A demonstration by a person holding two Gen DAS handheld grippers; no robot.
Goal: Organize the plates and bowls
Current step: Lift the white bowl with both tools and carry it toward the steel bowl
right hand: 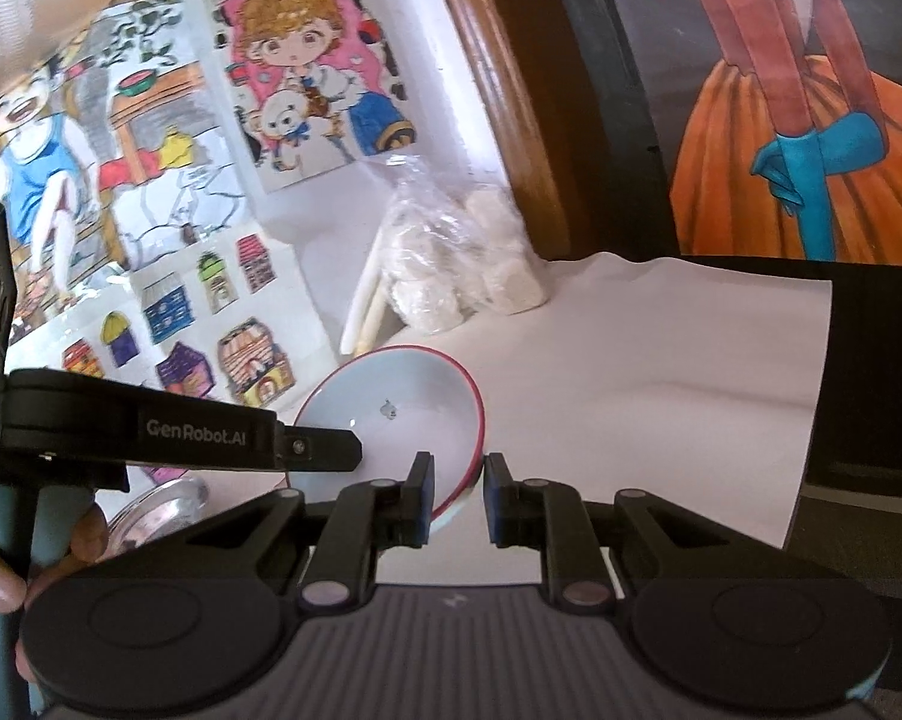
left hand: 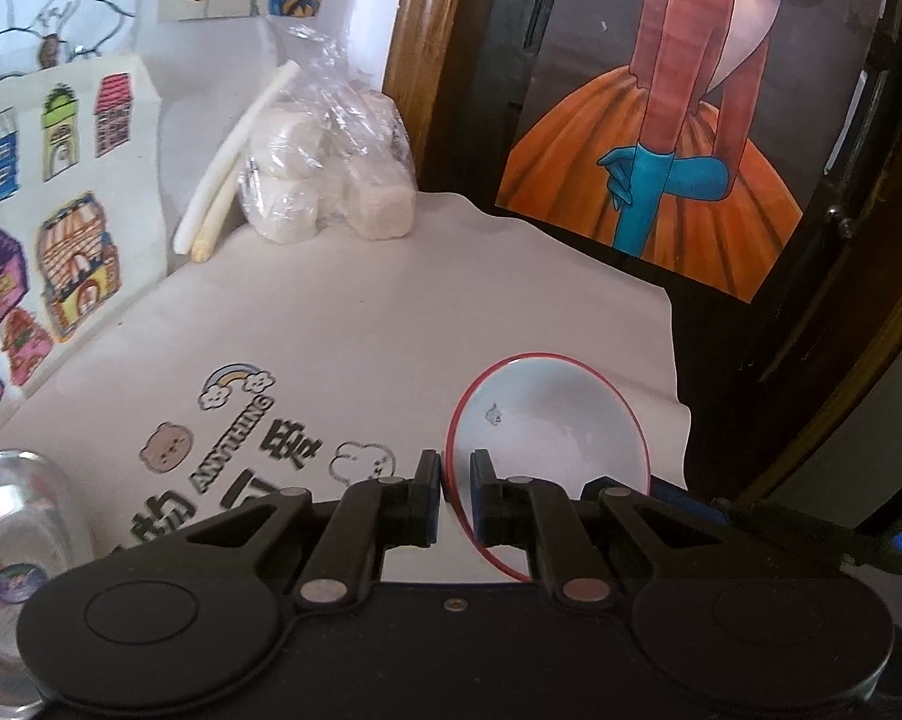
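Note:
A white bowl with a red rim (left hand: 553, 438) is tilted above the white table sheet. My left gripper (left hand: 457, 477) is shut on its left rim, one finger inside and one outside. In the right wrist view the same bowl (right hand: 397, 420) is held at its left by the left gripper's arm (right hand: 211, 435). My right gripper (right hand: 458, 477) straddles the bowl's right rim; its fingers stand slightly apart, with a gap beside the right pad. A clear glass dish (left hand: 13, 540) lies at the lower left, and it also shows in the right wrist view (right hand: 157, 513).
A plastic bag of white blocks (left hand: 331, 174) and two pale sticks (left hand: 229, 162) lean in the far corner. Coloured drawings cover the left wall (left hand: 61, 210). A dark framed panel with a dress picture (left hand: 661, 120) stands at the right. The sheet's edge (left hand: 673, 360) ends near the bowl.

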